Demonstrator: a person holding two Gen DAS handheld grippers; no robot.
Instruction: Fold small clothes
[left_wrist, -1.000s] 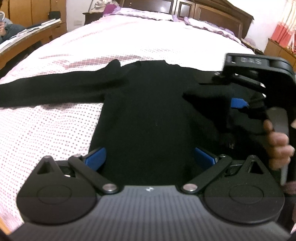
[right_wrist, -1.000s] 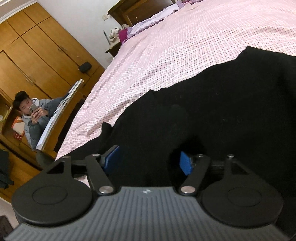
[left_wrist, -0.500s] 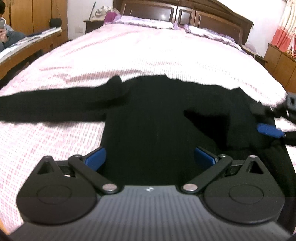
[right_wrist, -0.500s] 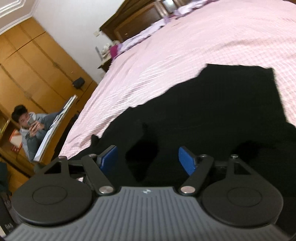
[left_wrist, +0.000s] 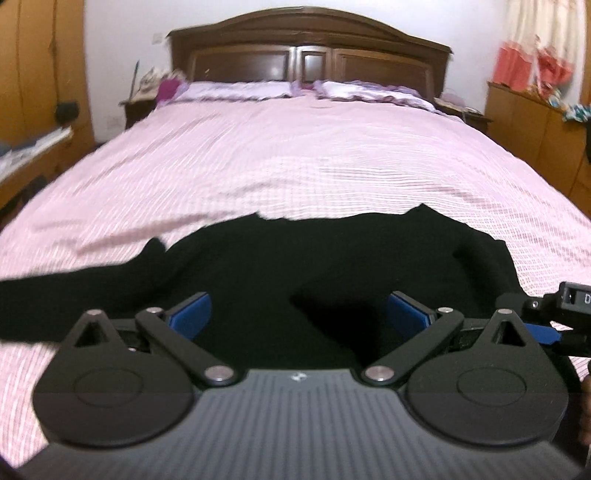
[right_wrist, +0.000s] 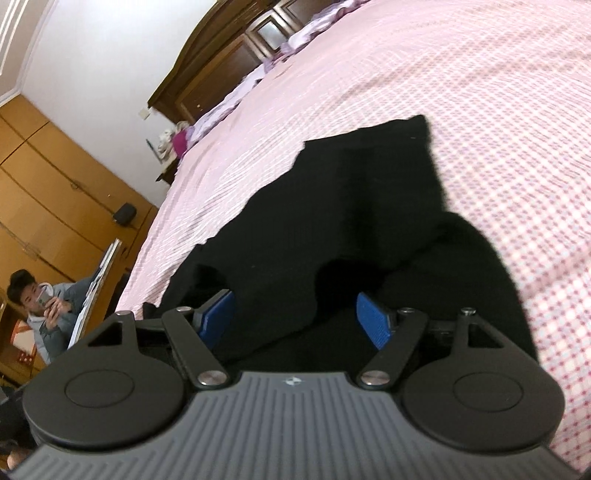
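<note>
A black long-sleeved top (left_wrist: 314, 266) lies flat on the pink checked bed cover (left_wrist: 295, 155). Its left sleeve (left_wrist: 74, 291) stretches out to the left; the right sleeve is folded in over the body (right_wrist: 369, 206). My left gripper (left_wrist: 299, 314) hovers open over the near part of the garment, nothing between its blue pads. My right gripper (right_wrist: 293, 321) is open too, just above the garment's right side, holding nothing. In the left wrist view the right gripper's tip (left_wrist: 546, 328) shows at the right edge.
A dark wooden headboard (left_wrist: 310, 55) and lilac pillows (left_wrist: 240, 88) lie at the bed's far end. Wooden wardrobes (right_wrist: 55, 192) line the left wall, where a seated person (right_wrist: 40, 310) holds a phone. A wooden dresser (left_wrist: 535, 122) stands at the right.
The right gripper let go of the folded-in right sleeve and drew back to the right. Both cameras pulled back and tilted up, showing more of the bed. The left gripper stayed open.
</note>
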